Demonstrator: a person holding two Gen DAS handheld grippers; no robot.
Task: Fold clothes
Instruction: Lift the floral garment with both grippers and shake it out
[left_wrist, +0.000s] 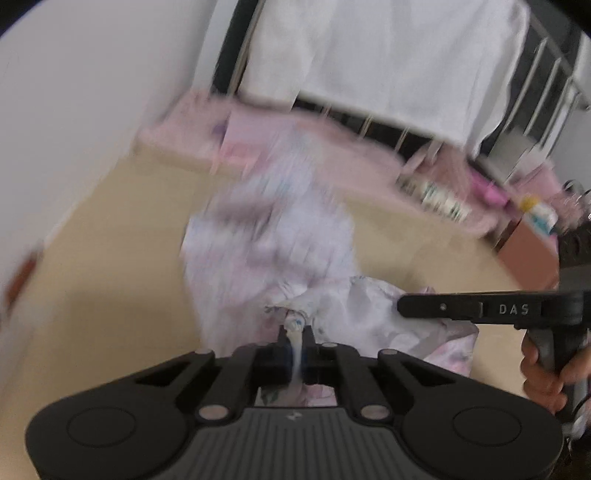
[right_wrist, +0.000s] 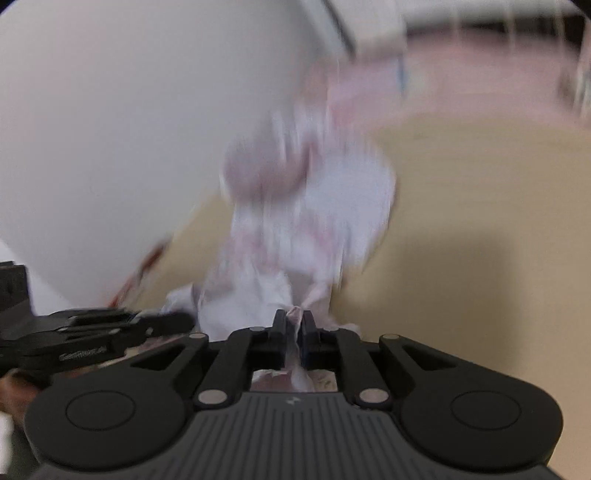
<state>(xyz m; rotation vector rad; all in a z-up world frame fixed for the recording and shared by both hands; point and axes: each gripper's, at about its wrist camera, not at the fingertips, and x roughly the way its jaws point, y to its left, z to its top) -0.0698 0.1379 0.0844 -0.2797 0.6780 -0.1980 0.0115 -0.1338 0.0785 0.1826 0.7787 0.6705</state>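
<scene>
Left wrist view: the left tongs (left_wrist: 295, 334) are pinching a bunched edge of the pale lilac and white printed cloth garment (left_wrist: 269, 236), a strip of cloth running down between the two black fingers.
Right wrist view: the right tongs (right_wrist: 294, 325) are pinching another gathered edge of the same garment (right_wrist: 306, 206), the cloth squeezed in the narrow gap between the fingers.
Garment position: it is stretching away from both tongs over the beige bench (left_wrist: 103, 266), its far part smeared by blur, so the print is not readable.
Tongs side by side: in the left view the right tongs (left_wrist: 404, 306) are showing as a black bar lettered DAS, their tip lying against the garment's near folds; in the right view the left tongs (right_wrist: 184, 319) are reaching in from the left edge, near the cloth.
Hand: a person's hand (left_wrist: 546, 373) is gripping the dark handle of the right tongs at the right edge of the left view.
Background: a pink blanket (left_wrist: 332, 147) is lying beyond the bench, with a white sheet (left_wrist: 388, 55) hanging over pale railings behind it; a white wall (right_wrist: 129, 110) is filling the upper left of the right view.
</scene>
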